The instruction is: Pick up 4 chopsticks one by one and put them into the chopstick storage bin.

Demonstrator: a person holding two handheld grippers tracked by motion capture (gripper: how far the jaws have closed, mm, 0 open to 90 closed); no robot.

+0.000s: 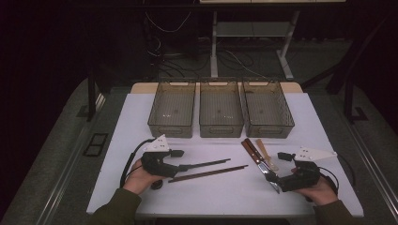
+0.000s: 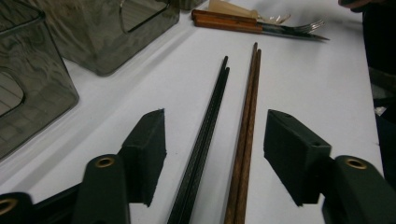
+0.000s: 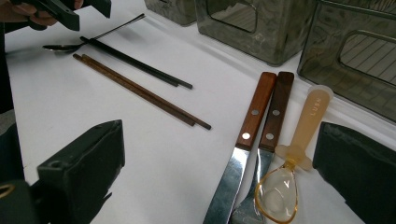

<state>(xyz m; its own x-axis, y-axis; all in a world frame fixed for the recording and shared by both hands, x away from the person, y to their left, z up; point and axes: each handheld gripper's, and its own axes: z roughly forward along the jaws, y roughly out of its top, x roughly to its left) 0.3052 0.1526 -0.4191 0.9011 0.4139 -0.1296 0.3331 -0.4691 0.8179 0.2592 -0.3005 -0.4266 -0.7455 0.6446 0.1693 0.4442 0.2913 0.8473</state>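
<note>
Two pairs of chopsticks lie side by side mid-table, one black [image 1: 206, 164] and one brown [image 1: 209, 173]. My left gripper [image 1: 180, 167] sits at their near ends. Its jaws stand open, with the black pair [image 2: 205, 135] and the brown pair [image 2: 245, 140] both between them, untouched. To the right lie a wooden-handled knife [image 3: 254, 114], a second wooden-handled piece [image 3: 278, 109] and a clear amber spoon [image 3: 289, 158]. My right gripper [image 1: 276, 180] is open over their blade ends, and its jaws [image 3: 219, 172] hold nothing.
Three translucent grey bins [image 1: 172, 125] [image 1: 220, 126] [image 1: 270, 126] stand in a row at the back of the white table [image 1: 225, 192]. A metal spoon [image 3: 60, 46] lies by the left gripper [image 3: 86, 13]. A fork's tines [image 2: 303, 27] show among the wooden-handled cutlery.
</note>
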